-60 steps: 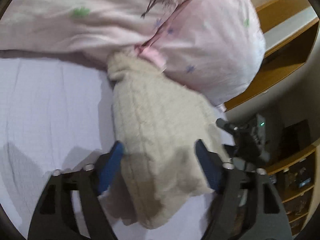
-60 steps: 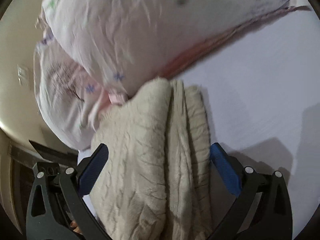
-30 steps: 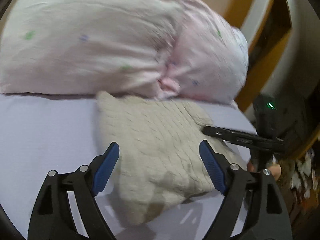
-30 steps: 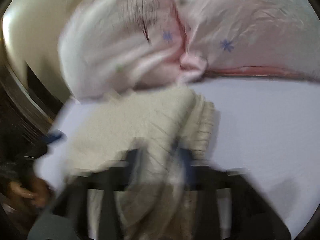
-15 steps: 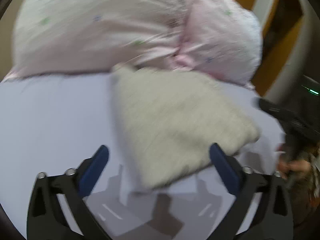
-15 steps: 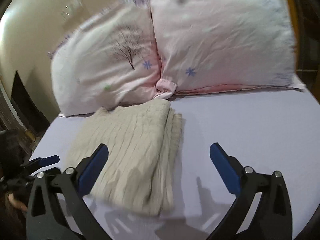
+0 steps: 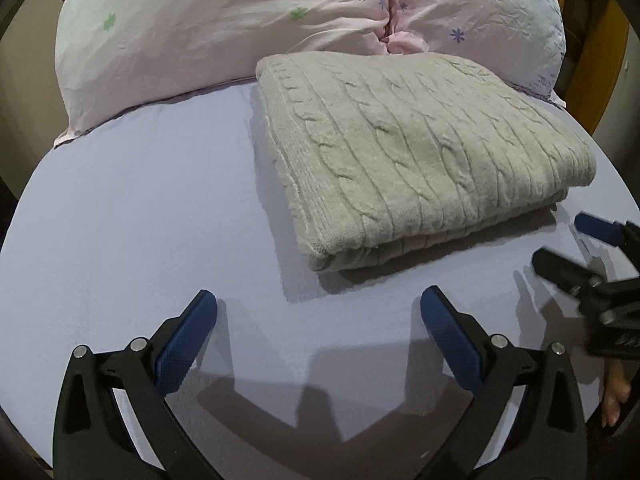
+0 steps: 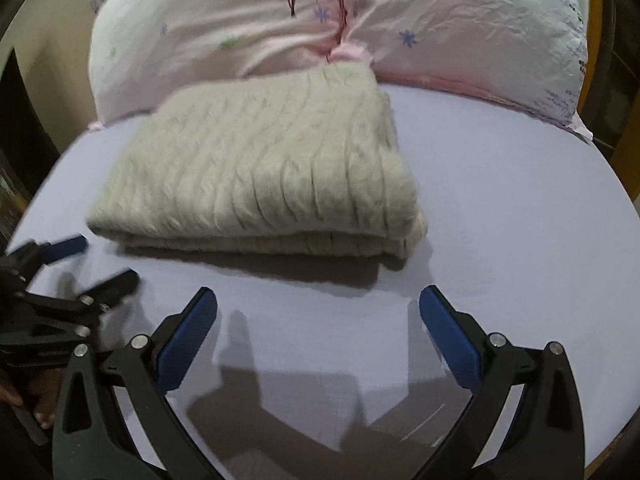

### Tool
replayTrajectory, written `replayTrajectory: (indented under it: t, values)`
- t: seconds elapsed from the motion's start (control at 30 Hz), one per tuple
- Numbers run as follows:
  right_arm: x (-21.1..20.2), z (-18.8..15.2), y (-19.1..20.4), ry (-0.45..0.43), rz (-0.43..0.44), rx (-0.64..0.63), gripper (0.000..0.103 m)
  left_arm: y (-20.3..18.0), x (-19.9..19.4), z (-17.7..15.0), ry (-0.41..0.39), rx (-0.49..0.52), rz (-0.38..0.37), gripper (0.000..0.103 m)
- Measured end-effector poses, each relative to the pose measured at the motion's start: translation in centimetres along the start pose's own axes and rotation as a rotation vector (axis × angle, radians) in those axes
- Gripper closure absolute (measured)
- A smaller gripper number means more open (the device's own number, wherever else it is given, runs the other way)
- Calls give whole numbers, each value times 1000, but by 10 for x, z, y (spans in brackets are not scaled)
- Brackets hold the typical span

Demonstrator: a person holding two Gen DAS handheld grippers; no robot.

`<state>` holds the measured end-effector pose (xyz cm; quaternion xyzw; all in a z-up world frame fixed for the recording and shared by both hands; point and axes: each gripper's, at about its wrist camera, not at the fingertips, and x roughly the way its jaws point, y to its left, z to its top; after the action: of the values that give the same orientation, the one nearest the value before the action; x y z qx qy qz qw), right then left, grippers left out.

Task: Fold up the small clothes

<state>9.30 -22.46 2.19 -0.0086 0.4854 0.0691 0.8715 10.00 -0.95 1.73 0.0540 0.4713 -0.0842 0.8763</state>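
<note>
While blurred rightward, sweater [image 7: 420, 152] cables sharp leftward.

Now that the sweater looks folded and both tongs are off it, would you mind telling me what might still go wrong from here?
1. The folded cable-knit sweater lies with its far edge against the pink pillows; a pillow shifting could perhaps disturb the fold.
2. The layers at its near edge look loosely stacked, so they might spring apart.
3. The open left tongs and right tongs sit low over the lavender sheet nearby; a forward move could snag the knit.
</note>
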Motion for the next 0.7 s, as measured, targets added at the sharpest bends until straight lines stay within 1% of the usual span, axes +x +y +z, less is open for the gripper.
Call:
replayTrajectory:
  t: [0.1,0.7]
  values:
    - [0,0,3,3,-28,-17,2,1,0,0,-1,-3,3,1]
    - [-1,-3,2,2,-25,-16,2,0,0,-1,-3,-2,2,1]
